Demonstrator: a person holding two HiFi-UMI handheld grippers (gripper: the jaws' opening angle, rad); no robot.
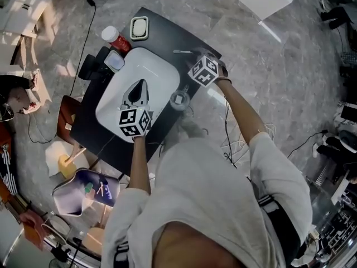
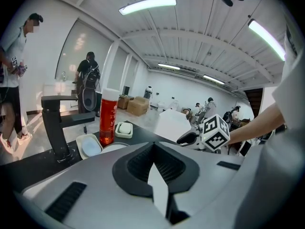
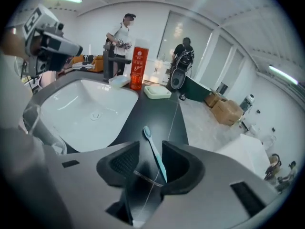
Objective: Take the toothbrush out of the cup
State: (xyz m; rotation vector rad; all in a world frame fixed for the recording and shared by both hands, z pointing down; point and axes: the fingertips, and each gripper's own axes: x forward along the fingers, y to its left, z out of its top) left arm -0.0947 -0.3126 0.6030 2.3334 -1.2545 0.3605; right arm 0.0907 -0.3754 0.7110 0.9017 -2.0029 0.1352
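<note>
1. The right gripper (image 3: 150,149) stands wide, pressing nothing; the toothbrush (image 3: 155,154) lies between its jaws on the table (image 3: 157,111), with the handle's end hidden behind the gripper.
2. The cup (image 1: 179,99) stands apart at the edge of the sink (image 1: 150,71).
3. The left gripper (image 2: 152,149), closed and empty, hovers over the sink.

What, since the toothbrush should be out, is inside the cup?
The clear cup looks empty; the toothbrush lies outside on the dark counter. Nothing covers its mouth, though detail is small.
</note>
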